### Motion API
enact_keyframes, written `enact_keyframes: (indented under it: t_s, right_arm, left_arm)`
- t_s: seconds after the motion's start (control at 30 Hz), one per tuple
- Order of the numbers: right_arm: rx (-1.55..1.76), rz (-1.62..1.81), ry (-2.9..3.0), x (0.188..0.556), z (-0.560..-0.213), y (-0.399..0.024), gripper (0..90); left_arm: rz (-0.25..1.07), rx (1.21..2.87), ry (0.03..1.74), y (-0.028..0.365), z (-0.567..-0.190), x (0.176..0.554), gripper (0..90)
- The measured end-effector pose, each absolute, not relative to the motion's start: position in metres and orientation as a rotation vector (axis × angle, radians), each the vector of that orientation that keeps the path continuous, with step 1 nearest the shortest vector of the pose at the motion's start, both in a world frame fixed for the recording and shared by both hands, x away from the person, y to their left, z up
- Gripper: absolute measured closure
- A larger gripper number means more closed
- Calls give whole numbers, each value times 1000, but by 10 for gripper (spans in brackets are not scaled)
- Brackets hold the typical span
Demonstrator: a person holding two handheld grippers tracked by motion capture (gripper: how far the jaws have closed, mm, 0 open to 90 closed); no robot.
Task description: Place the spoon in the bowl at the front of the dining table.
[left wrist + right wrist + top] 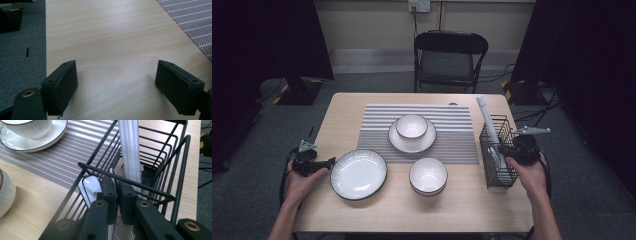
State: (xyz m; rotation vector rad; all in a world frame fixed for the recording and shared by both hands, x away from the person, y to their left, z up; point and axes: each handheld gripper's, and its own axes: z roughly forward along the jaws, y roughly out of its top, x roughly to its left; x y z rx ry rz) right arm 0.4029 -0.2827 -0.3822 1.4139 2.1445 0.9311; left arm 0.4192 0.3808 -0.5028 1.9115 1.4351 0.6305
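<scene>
R gripper (117, 195) down inside the wire basket (497, 152) at table's R edge, jaws pinched nearly together. Something thin and white sits between the pads, prob. the handle of the white spoon (91, 187) whose bowl shows just left of my jaws. Can't tell for sure it's clamped, but looks like a grip. Spoon is low in the basket, near end; chopsticks (128, 152) lean out the far end, close beside my jaws, so I came in from the near side to keep off them. Basket rim wire crosses right over the jaw tips; lift needs to go straight up or spoon snags.

L gripper (116, 82) wide open, nothing in it, resting over bare table (112, 37) at L edge, just beside the plate (358, 173). Parked out of the way, I'd say, ready for plate work.

Mat (419, 132) centre w/ bowl on saucer (412, 132); 2nd bowl (428, 176) near edge, off mat. Guess: spoon is meant for one of the bowls.
</scene>
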Motion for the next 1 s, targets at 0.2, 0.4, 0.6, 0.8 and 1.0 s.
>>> enact_keyframes:
  t_s: [0.2,0.4,0.6,0.8,1.0]
  right_arm:
    - [1412,1001,2142,400,-381,-290,858]
    - [1375,1047,2170,396,-379,-295,857]
    - [1350,1045,2210,398,-379,-293,853]
    - [1324,1062,2225,397,-378,-293,851]
    - [1306,1081,2220,394,-378,-294,847]
  left_arm:
    - [630,1911,1435,381,-503,419,175]
    - [631,1911,1435,381,-503,419,176]
    - [631,1911,1435,381,-503,419,175]
    - [631,1911,1435,381,-503,419,176]
    - [630,1911,1435,381,-503,419,175]
